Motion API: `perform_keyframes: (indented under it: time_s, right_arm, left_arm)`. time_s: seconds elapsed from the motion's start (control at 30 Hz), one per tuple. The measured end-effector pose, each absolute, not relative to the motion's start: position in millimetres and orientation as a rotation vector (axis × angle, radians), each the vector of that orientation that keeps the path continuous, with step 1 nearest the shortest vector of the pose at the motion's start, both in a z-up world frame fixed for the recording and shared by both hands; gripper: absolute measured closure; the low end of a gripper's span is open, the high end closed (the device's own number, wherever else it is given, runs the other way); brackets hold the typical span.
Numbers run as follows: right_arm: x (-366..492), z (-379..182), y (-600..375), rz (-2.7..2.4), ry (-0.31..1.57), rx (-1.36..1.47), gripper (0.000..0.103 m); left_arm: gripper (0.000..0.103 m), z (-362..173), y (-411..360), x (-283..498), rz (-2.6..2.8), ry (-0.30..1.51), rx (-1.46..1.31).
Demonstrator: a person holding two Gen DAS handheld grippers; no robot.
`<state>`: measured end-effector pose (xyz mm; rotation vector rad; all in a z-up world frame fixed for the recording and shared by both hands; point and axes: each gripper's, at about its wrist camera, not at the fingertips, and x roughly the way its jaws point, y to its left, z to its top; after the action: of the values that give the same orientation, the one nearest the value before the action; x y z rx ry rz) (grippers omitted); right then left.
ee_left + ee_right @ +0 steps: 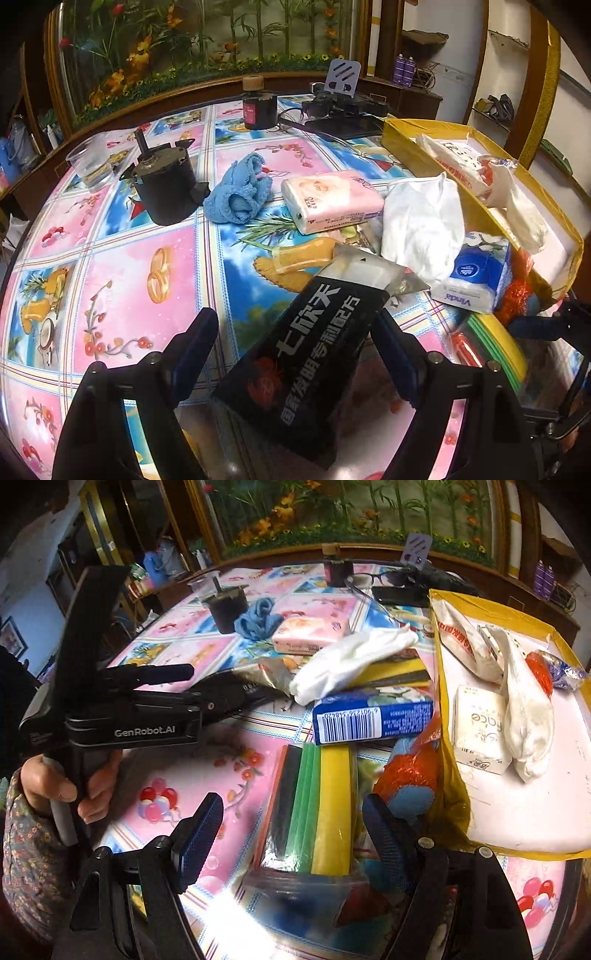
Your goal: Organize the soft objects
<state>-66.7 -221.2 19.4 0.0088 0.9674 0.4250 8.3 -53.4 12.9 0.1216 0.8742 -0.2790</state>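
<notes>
Only rightward: hand (64, 786) gripping left claw (255, 694)

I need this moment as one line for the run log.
left gripper: open around black packet | right gripper: open over sponge pack | yellow box: partly filled

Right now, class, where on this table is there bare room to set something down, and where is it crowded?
Bare tablecloth lies near the edge, bordered by the motor, blue cloth and black packet. It is crowded beside the yellow box, around the white glove and Vinda pack.
</notes>
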Motion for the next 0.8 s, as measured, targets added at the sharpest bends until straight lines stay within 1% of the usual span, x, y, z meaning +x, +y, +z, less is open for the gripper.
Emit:
perform_keyframes:
  time_s: [0.03, 0.07, 0.1, 0.13, 0.23, 0.3, 0.53, 0.63, 0.8]
  right_arm:
    - [-65, 18, -220, 0.413, 0.976, 0.0, 0.027]
    - [-63, 15, -217, 0.398, 0.983, -0.012, 0.034]
    - [-63, 14, -216, 0.382, 0.989, -0.023, 0.048]
    - [-63, 15, -214, 0.371, 0.977, -0.033, 0.058]
    - [-64, 17, -213, 0.381, 0.978, -0.02, 0.062]
    - [-65, 20, -212, 0.403, 0.964, 0.011, 0.063]
    - [-71, 41, -204, 0.487, 0.839, 0.089, 0.063]
    - [-72, 52, -205, 0.508, 0.79, 0.119, 0.063]
    - [-68, 59, -214, 0.525, 0.767, 0.183, 0.063]
  left_arm:
    - [0.044, 10, -53, 10, -0.274, 0.883, 0.122]
    - [0.051, 6, -52, 13, -0.266, 0.907, 0.117]
    - [0.054, 4, -50, 15, -0.253, 0.912, 0.11]
    - [0.058, 5, -47, 14, -0.24, 0.903, 0.104]
    - [0.061, 6, -37, 16, -0.232, 0.901, 0.051]
    - [0.061, 11, -30, 15, -0.231, 0.88, 0.013]
    - [0.061, 34, -18, 2, -0.23, 0.741, -0.047]
    - [0.061, 36, -17, 2, -0.235, 0.731, -0.051]
    - [0.061, 41, -16, 0, -0.248, 0.713, -0.058]
